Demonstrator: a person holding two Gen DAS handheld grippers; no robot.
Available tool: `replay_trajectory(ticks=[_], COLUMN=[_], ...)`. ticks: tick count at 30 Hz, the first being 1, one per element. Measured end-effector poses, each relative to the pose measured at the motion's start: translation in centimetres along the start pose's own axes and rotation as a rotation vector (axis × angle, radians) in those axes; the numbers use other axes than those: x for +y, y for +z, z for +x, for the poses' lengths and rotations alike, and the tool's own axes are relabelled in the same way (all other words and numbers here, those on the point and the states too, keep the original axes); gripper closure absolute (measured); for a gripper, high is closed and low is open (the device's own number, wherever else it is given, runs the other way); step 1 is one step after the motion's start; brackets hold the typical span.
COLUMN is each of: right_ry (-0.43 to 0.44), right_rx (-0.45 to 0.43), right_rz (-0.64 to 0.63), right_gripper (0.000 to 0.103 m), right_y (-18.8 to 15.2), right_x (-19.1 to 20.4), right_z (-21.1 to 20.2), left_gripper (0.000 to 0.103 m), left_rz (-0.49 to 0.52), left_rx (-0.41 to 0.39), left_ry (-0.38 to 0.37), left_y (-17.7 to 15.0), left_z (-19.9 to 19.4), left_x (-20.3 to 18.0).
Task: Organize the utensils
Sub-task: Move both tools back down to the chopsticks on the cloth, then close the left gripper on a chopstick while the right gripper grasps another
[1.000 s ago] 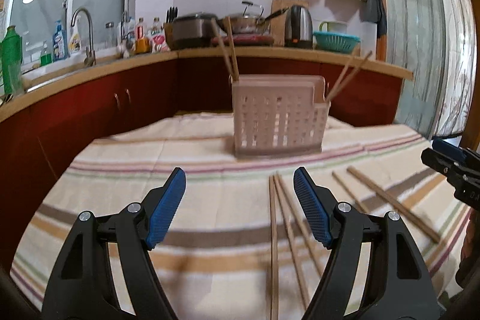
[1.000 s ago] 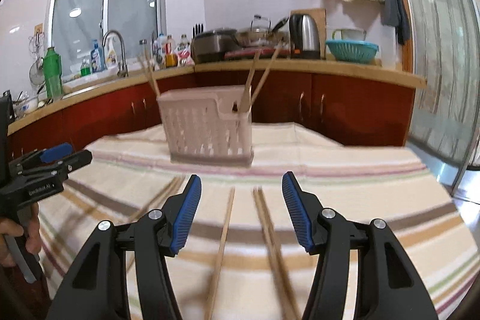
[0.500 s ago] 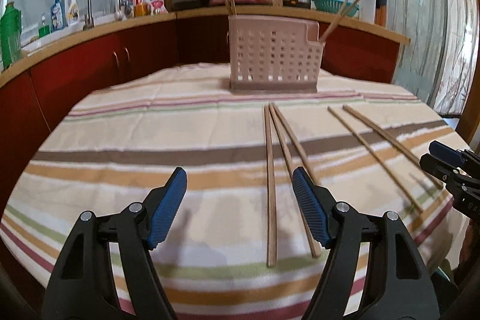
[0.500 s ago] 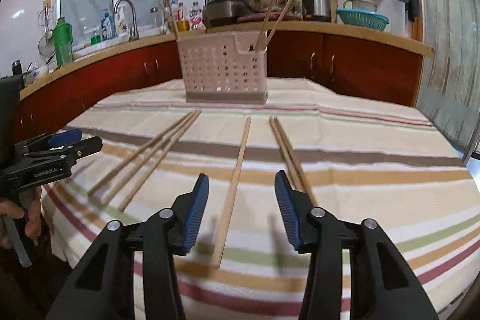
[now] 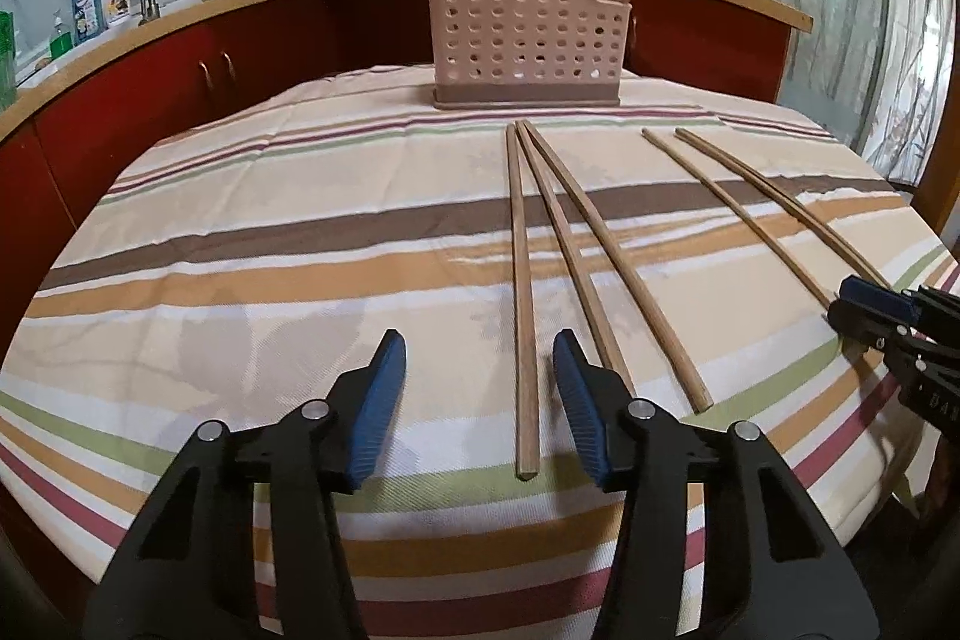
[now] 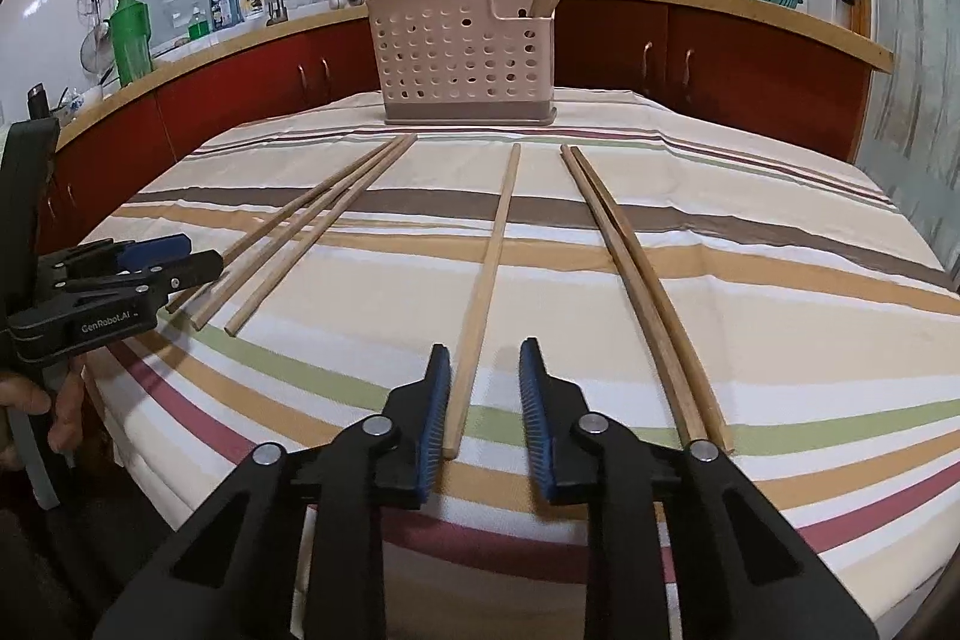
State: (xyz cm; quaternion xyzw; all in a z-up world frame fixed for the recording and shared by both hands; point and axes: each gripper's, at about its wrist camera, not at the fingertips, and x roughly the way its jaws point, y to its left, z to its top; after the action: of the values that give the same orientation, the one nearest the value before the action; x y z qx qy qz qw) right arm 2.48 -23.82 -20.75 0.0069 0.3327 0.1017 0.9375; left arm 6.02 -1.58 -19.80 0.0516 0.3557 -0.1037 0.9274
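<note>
On the left, the left gripper [image 5: 477,370] hovers low over the striped table [image 5: 240,232] with jaws spread around the near end of one chopstick [image 5: 521,292], not touching it. To its right, the right gripper [image 6: 483,388] likewise straddles a single chopstick [image 6: 486,274], jaws apart. The pink utensil basket [image 6: 462,52] stands well beyond; closing off-centre on such thin round sticks could roll them away or tip them askew once lifted.
</note>
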Motion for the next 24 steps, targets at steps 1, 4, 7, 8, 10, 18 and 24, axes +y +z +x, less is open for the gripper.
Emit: replay_trajectory(ticks=[1, 4, 7, 8, 10, 18, 24], right_ry=[-0.007, -0.015, -0.016, -0.011, 0.007, 0.025, 0.018], right_rx=[-0.001, -0.003, -0.003, -0.002, -0.001, -0.001, -0.013], right_rz=[0.002, 0.015, 0.012, 0.014, 0.023, 0.022, 0.023], right_gripper=[0.083, 0.085, 0.087, 0.087, 0.087, 0.095, 0.097], right_y=[0.02, 0.06, 0.11, 0.16, 0.07, -0.05, 0.06], right_x=[-0.14, -0.47, -0.42, -0.46, -0.58, -0.48, -0.41], right_z=[-0.04, -0.04, -0.02, 0.01, -0.06, -0.22, -0.69], left_gripper=[0.055, 0.056, 0.061, 0.063, 0.064, 0.095, 0.096], left_rz=[0.0, -0.001, -0.003, -0.001, 0.002, 0.036, 0.02], left_rx=[0.002, 0.002, 0.002, 0.003, 0.004, -0.005, -0.001], left_ry=[-0.002, -0.009, -0.019, -0.021, -0.027, -0.061, -0.07], left_y=[-0.05, -0.06, -0.15, -0.18, -0.31, -0.71, -0.61], left_z=[0.08, 0.09, -0.01, -0.06, -0.21, -0.61, -0.79], left_x=[-0.02, -0.05, -0.04, -0.1, -0.18, -0.8, -0.7])
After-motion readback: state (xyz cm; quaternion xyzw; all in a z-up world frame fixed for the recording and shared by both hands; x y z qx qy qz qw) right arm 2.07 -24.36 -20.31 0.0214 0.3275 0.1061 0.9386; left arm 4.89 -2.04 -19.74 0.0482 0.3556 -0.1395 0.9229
